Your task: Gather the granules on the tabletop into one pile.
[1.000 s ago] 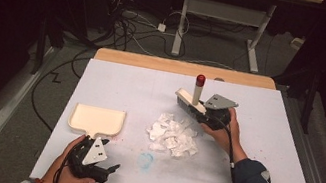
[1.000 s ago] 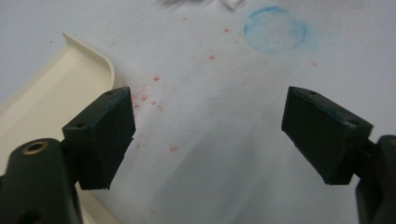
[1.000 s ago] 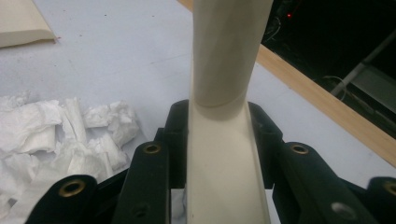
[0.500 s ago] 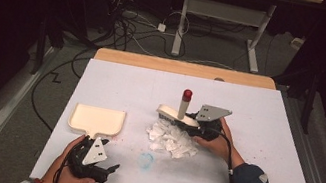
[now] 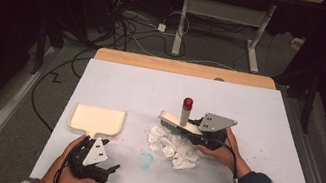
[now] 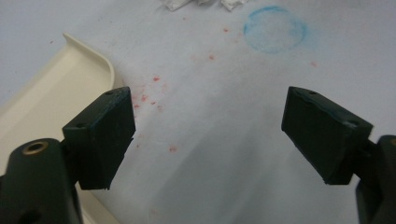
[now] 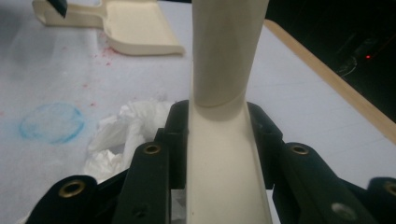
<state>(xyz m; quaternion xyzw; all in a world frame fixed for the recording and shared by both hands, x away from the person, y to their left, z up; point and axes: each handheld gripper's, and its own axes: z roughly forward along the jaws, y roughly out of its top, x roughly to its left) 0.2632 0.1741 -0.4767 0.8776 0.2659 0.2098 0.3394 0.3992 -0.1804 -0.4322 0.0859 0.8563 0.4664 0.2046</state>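
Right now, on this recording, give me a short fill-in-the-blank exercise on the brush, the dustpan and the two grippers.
1. The right gripper is shut on the cream ____.
2. The brush touches the pile of crumpled white ____.
3. The left gripper has its jaws ____.
4. The dustpan lies on the table, nearest the ____ gripper.

Missing words: brush; paper; open; left

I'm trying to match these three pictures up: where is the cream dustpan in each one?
High view: the dustpan lies left of centre, just above the left hand-held gripper.
Left gripper view: its rim runs along the left edge, beside the left jaw.
Right gripper view: top left.
Shared landmark: the blue chalk circle.
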